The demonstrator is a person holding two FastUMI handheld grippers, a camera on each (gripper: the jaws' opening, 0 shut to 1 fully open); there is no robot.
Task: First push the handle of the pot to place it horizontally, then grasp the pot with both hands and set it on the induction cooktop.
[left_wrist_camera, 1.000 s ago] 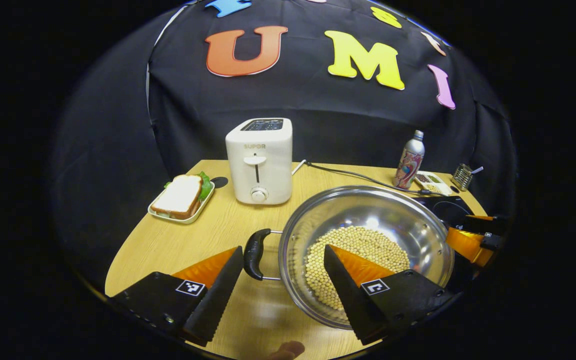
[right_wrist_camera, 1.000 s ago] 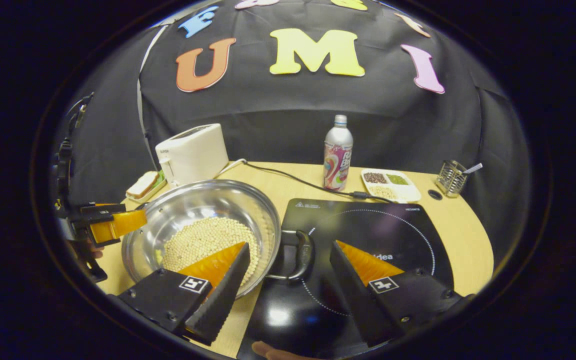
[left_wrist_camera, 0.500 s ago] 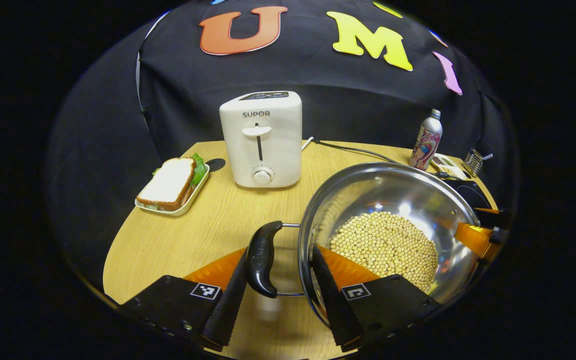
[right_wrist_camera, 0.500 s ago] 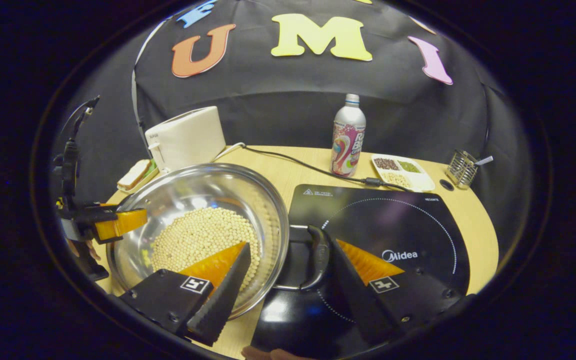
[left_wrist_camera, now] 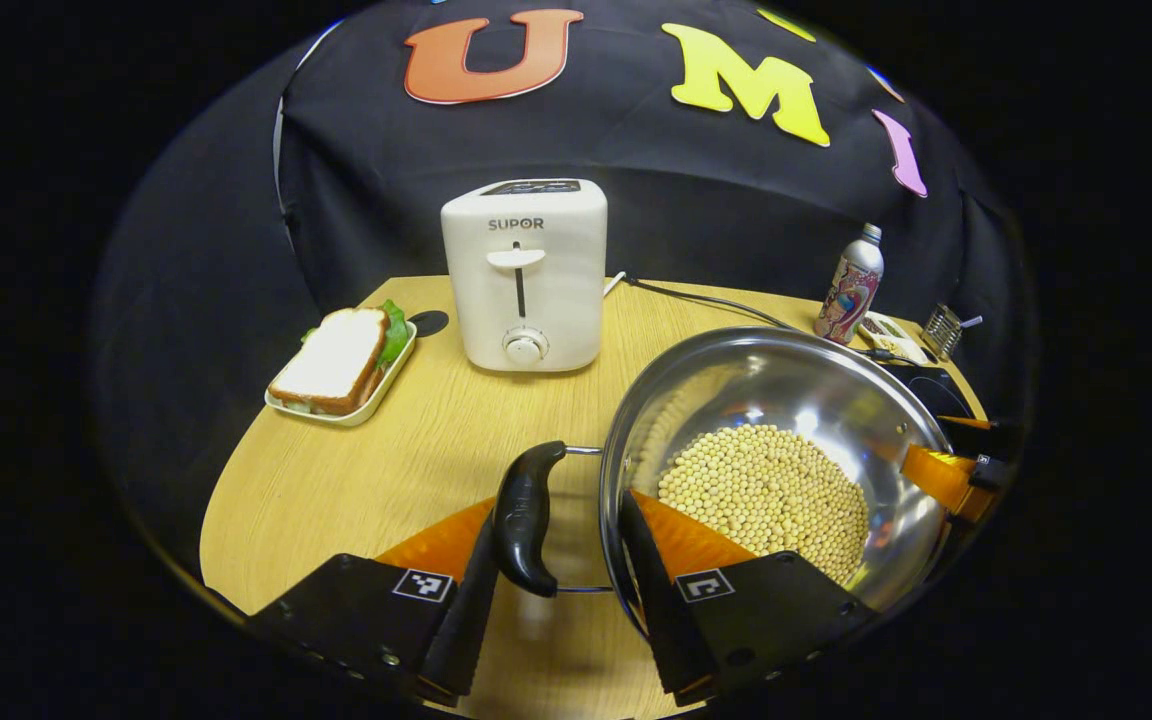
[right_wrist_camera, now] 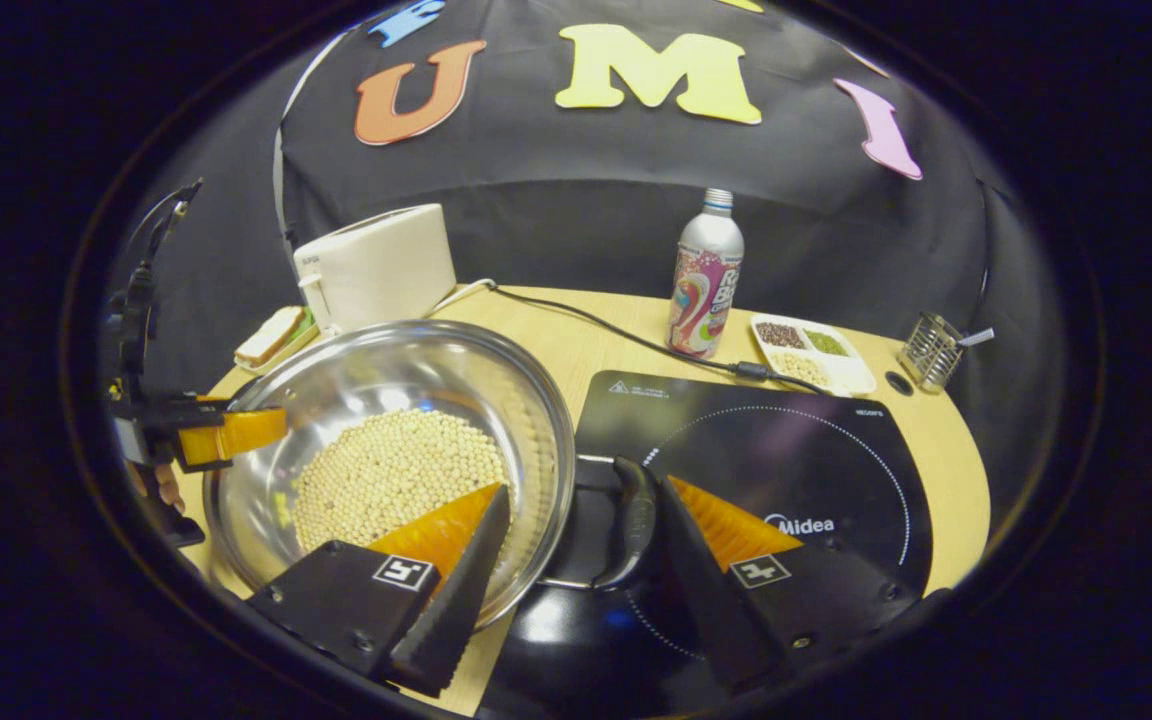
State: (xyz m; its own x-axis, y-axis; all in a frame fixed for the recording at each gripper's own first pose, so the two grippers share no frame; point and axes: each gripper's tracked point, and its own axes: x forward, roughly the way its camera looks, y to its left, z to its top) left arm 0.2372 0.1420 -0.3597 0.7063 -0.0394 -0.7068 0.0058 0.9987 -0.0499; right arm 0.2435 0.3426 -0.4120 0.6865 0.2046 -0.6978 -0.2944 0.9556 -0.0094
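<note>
Since a second ago both grippers have closed in around the pot's handles. Left gripper (left_wrist_camera: 558, 585) straddles the black curved left handle (left_wrist_camera: 526, 517) of the round stainless steel pot (left_wrist_camera: 786, 400): one finger touches the handle's outer side, the other sits inside the pot rim over the pale soybeans (left_wrist_camera: 766, 492); whether both press, cannot tell. Right gripper (right_wrist_camera: 576, 570) brackets the black right handle (right_wrist_camera: 633, 520), one finger against it, the other over the beans; fingers part-open, firm grip unclear. Pot sits on the light wooden table (left_wrist_camera: 356, 480), just beside the flat black induction cooktop (right_wrist_camera: 786, 470), its right handle overhanging the cooktop edge. White toaster (left_wrist_camera: 524, 275), sandwich on a small tray (left_wrist_camera: 341, 362), and colourful metal bottle (right_wrist_camera: 704, 275) stand behind.
</note>
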